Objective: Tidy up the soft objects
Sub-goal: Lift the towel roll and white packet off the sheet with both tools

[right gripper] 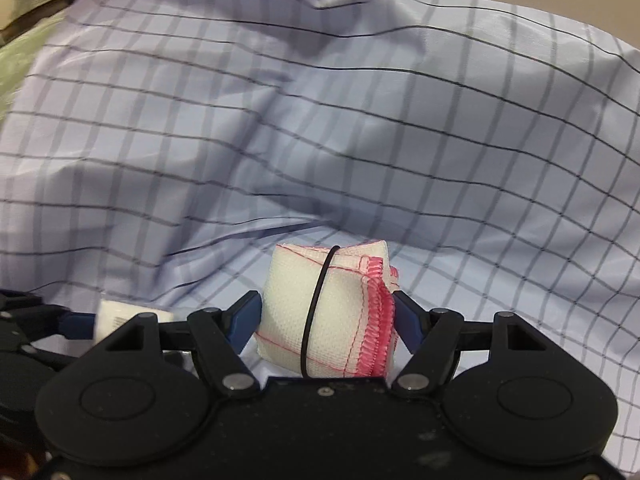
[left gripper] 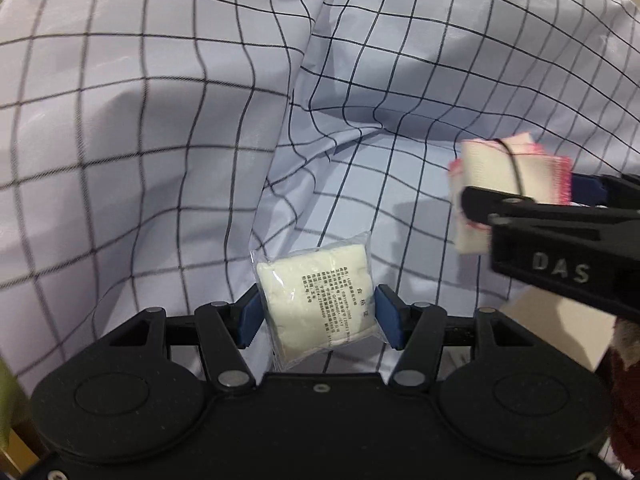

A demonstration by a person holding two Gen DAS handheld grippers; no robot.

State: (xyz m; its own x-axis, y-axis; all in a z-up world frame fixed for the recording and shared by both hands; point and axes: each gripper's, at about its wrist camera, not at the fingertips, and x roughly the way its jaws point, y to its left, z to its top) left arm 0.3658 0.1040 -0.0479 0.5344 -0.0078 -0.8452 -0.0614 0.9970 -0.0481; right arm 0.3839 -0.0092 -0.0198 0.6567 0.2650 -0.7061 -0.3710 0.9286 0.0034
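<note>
My left gripper has its fingers clamped on a sealed white packet printed with small unreadable text. My right gripper, marked "DAS", pinches a pink-edged folded cloth over the checked sheet.

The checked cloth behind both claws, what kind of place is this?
Probably a bed or soft bedding at home: the rumpled checked sheet fills both views, with a green fabric edge beside it. The claws hold a sealed white packet and a banded pink-edged cloth.

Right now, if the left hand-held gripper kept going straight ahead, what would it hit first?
Probably the checked cloth: it fills the view beyond the left hand-held gripper, which is shut on a plastic-wrapped white packet. Depth is unclear.
</note>
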